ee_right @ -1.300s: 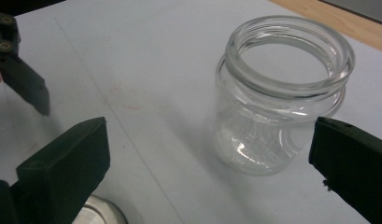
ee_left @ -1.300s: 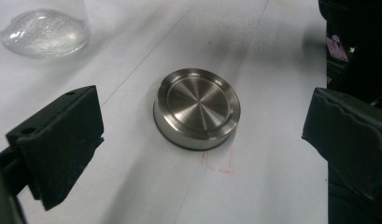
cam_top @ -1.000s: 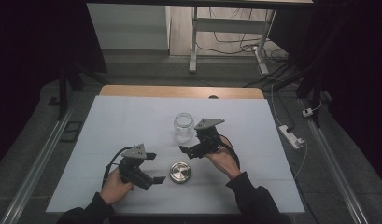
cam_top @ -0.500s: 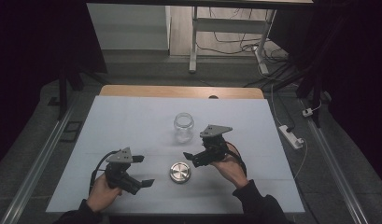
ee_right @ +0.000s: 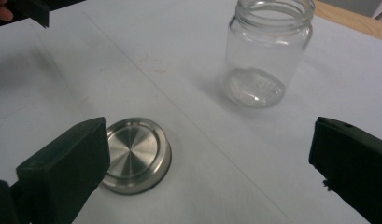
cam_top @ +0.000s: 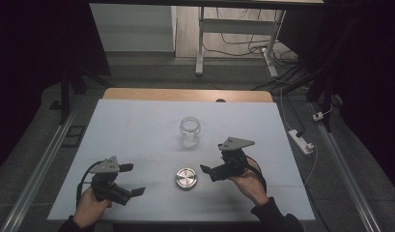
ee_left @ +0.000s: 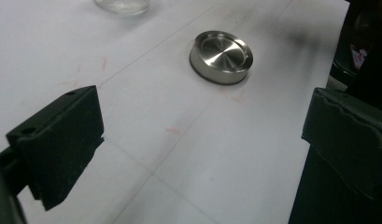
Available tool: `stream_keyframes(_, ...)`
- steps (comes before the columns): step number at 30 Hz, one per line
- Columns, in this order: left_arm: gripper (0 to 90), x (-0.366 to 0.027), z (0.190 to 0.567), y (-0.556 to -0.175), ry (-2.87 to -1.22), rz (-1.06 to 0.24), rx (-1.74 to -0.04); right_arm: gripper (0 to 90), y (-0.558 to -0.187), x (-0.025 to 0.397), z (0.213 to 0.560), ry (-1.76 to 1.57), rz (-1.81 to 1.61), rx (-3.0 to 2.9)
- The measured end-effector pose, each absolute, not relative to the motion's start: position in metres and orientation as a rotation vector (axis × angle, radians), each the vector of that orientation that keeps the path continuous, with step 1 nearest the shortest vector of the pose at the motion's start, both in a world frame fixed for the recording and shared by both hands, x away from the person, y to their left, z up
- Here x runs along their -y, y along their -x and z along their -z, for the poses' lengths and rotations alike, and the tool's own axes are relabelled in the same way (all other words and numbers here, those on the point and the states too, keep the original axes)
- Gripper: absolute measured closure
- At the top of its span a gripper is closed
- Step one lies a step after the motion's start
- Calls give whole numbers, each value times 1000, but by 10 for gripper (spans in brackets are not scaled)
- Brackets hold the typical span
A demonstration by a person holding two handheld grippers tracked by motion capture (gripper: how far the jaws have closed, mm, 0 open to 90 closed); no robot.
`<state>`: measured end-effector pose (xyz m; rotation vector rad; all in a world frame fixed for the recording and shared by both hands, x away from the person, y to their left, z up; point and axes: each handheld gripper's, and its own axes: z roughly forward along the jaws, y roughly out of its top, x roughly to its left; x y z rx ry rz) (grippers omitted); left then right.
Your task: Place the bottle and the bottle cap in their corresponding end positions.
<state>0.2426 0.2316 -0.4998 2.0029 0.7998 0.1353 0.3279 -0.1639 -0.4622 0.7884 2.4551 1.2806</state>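
Note:
An empty clear glass jar (cam_top: 190, 131) stands upright without a lid in the middle of the white table (cam_top: 137, 125). Its round metal lid (cam_top: 186, 178) lies flat on the table nearer to me. My left gripper (cam_top: 132, 180) is held open near the front left, well left of the lid, with nothing in it. To the lid's right my right gripper (cam_top: 210, 159) is open and empty too. The left gripper view has the lid (ee_left: 221, 56) ahead of the wide-open left gripper (ee_left: 202, 116). In the right gripper view, the lid (ee_right: 135, 154) and jar (ee_right: 268, 51) lie beyond the open right gripper (ee_right: 209, 154).
The white surface ends in a wooden strip (cam_top: 185, 94) at the far edge. Beyond it are a desk frame (cam_top: 200, 43) and cables on the floor. A white power strip (cam_top: 301, 140) lies off the table's right side.
Both grippers drew back toward me: the left moved left and nearer the front edge, the right moved right, away from the jar. Jar and lid stayed put.

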Motion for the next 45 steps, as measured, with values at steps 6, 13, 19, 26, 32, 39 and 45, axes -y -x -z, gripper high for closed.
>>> stream_keyframes(6,0,-248,501,-233,-1982,-164,-850,0,-317,181,464,-825,-1265,-2436)
stream_keyframes(13,0,-266,503,-222,-1957,-193,-904,0,-306,201,466,-865,-1246,-2405)
stream_keyframes(19,0,-278,506,-214,-1938,-212,-946,0,-297,217,468,-903,-1229,-2372)
stream_keyframes(26,0,-290,509,-206,-1926,-235,-999,0,-286,235,470,-943,-1188,-2343)
stream_keyframes(32,0,-299,512,-199,-1910,-256,-1040,0,-276,252,473,-987,-1164,-2313)
stream_keyframes(39,0,-306,516,-194,-1910,-276,-1083,0,-265,270,476,-1049,-1141,-2283)
stream_keyframes(45,0,-310,520,-190,-1911,-286,-1113,0,-256,281,481,-1090,-1087,-2264)
